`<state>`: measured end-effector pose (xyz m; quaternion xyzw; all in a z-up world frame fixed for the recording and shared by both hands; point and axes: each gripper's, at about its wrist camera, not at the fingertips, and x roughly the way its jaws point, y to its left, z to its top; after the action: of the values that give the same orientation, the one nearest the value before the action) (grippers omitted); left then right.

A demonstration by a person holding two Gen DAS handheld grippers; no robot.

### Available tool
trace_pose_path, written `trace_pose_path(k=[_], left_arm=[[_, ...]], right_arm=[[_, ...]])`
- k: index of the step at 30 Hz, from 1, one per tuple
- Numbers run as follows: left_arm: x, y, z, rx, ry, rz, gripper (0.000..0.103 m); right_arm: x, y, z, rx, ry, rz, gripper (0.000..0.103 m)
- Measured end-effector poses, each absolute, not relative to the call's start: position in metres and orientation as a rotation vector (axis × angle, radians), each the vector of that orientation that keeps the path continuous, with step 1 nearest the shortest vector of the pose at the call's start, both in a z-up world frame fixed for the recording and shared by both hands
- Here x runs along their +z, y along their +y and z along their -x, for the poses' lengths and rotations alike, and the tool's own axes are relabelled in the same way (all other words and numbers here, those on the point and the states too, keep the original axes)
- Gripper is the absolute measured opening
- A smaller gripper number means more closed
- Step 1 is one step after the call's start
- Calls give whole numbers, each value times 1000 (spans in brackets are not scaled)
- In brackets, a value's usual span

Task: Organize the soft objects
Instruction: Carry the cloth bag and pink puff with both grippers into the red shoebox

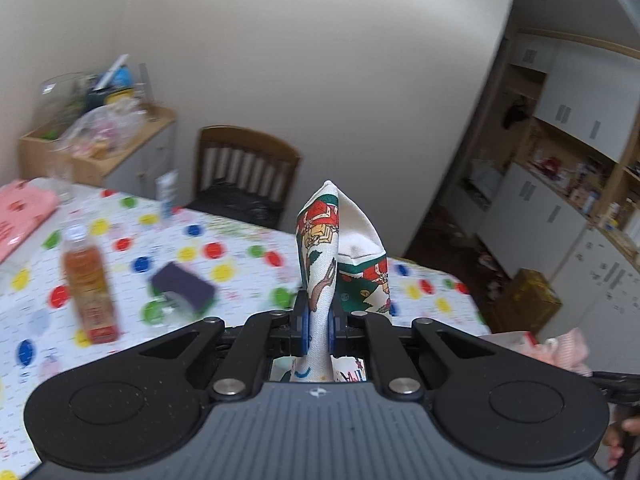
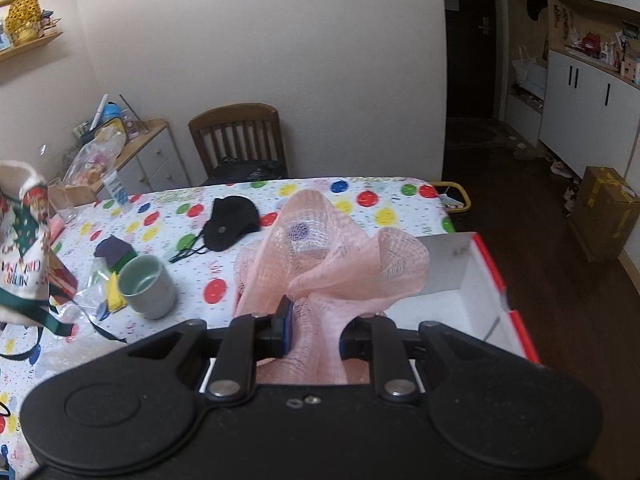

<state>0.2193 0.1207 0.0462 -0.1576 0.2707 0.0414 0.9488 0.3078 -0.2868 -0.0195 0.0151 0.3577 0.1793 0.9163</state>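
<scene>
My left gripper (image 1: 318,320) is shut on a Christmas-print cloth bag (image 1: 324,240) and holds it up above the polka-dot table (image 1: 240,256). The same bag (image 2: 24,248), with green ribbons hanging, shows at the left of the right wrist view. My right gripper (image 2: 314,324) is shut on a pink mesh bath pouf (image 2: 332,256), held over the table beside a white box with a red rim (image 2: 480,280). A black face mask (image 2: 232,220) lies further back on the table (image 2: 360,192).
A drink bottle (image 1: 90,284), a purple-green sponge (image 1: 182,284) and a pink cloth (image 1: 20,216) lie on the table. A grey-green mug (image 2: 146,286) stands near plastic wrap. A wooden chair (image 2: 238,136) is behind the table, a cluttered cabinet (image 2: 132,148) at left, a cardboard box (image 2: 604,208) on the floor.
</scene>
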Motion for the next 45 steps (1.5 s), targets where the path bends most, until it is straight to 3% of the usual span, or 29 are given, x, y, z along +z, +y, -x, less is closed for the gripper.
trace_pose_path(k=[18, 34, 45], left_arm=[[62, -68, -322, -266, 583, 296, 9], [-41, -158, -395, -319, 810, 205, 9], [-110, -173, -411, -300, 951, 97, 9]], right_arm=[[-47, -352, -337, 278, 781, -12, 19], [-79, -371, -365, 268, 846, 0, 21], [-111, -348, -386, 309, 919, 85, 23]])
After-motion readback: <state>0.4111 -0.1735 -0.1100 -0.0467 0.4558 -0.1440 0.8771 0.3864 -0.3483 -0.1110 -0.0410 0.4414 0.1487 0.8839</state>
